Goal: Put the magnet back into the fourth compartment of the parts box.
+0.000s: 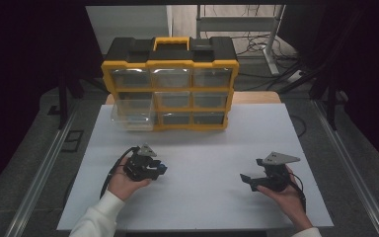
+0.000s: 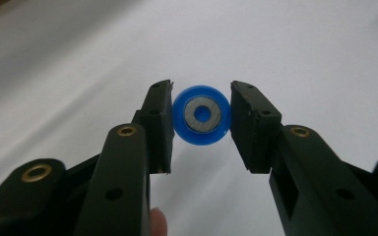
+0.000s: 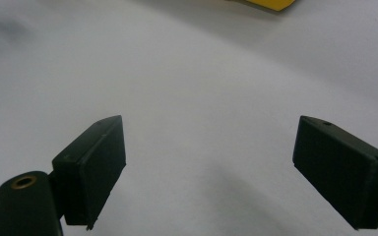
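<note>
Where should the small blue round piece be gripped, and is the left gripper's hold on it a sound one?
Grip the blue round piece across its outer rim, one pad on each opposite edge, as the left gripper does: its flat face with the grey centre faces the camera. The rim is curved, so contact is narrow; staying centred on the widest line probably keeps it from slipping out.

Overhead forward-down; two close gripper cams share white table [image 1: 202, 148].
</note>
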Demonstrator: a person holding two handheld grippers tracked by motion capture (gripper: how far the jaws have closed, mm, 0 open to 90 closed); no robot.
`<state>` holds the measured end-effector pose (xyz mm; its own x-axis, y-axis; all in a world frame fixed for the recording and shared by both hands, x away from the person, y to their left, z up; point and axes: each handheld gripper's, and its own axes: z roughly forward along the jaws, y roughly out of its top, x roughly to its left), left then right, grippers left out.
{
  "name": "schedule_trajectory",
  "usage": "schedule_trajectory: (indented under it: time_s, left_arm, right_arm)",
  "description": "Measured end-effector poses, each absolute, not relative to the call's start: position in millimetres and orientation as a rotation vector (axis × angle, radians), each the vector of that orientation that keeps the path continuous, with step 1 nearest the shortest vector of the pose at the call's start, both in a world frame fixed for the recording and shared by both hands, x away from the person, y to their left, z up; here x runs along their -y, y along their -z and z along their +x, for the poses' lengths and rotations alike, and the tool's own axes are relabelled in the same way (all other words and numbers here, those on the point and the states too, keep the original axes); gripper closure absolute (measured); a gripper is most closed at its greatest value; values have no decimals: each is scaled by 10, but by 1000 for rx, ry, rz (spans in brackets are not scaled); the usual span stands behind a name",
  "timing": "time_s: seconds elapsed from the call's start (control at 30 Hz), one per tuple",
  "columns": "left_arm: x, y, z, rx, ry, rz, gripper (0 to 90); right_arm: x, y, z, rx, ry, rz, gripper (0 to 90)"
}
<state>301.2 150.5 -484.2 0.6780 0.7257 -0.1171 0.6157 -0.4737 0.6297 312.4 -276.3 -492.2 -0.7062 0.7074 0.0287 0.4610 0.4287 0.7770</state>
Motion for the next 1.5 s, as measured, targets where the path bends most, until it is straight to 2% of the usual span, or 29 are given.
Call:
schedule_trajectory:
  time_s: [1.5]
  left_arm:
    - [-1959,4551,2862,-1078,-278,2112,624]
  right_arm:
    - [2761,4925,3129,-2385,-1153,1009,130]
